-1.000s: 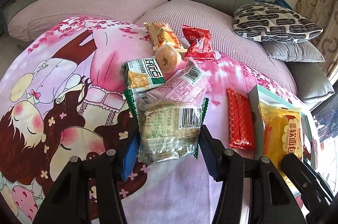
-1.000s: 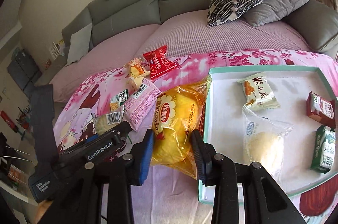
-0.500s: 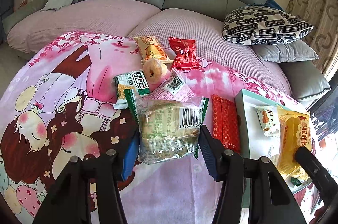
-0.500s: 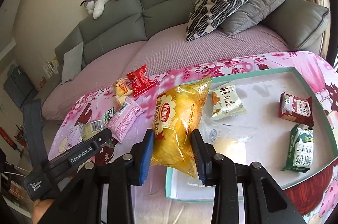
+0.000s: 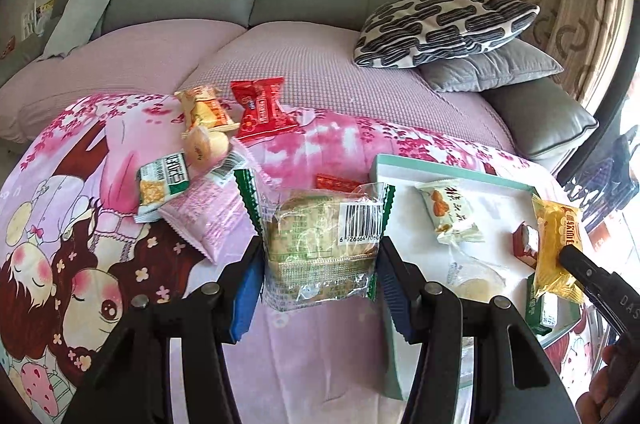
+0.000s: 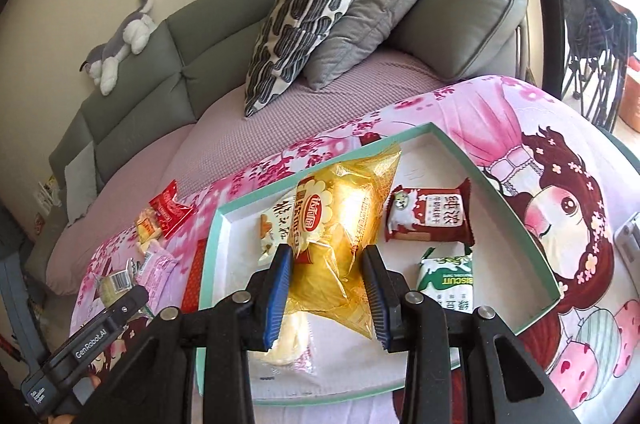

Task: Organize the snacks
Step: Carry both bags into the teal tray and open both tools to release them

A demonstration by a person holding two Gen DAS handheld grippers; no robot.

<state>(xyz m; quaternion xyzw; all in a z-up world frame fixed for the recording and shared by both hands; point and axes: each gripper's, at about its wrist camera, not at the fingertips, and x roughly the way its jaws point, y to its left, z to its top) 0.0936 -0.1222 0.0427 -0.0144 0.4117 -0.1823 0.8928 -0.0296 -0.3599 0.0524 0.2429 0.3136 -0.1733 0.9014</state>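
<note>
My left gripper point(image 5: 318, 282) is shut on a clear, green-edged cake packet point(image 5: 320, 240) and holds it above the pink cloth, just left of the teal-rimmed white tray point(image 5: 452, 171). My right gripper point(image 6: 326, 298) is shut on a yellow bread bag point(image 6: 344, 236) and holds it over the tray point(image 6: 516, 207); the bag also shows in the left wrist view point(image 5: 556, 248). In the tray lie a white-orange packet point(image 6: 274, 224), a maroon packet point(image 6: 430, 218), a green biscuit packet point(image 6: 446, 280) and a clear round-cake packet point(image 6: 286, 342).
On the cloth left of the tray lie a pink packet point(image 5: 208, 207), a green-white packet point(image 5: 162, 185), a round cake point(image 5: 208, 147), an orange packet point(image 5: 204, 109), a red packet point(image 5: 262, 111) and a flat red packet point(image 6: 194, 274). A patterned pillow point(image 5: 440, 27) and grey sofa stand behind.
Both grippers have moved right with their packets. The yellow bag has gone from the tray's left edge to over its middle; the cake packet has neared the tray's left rim.
</note>
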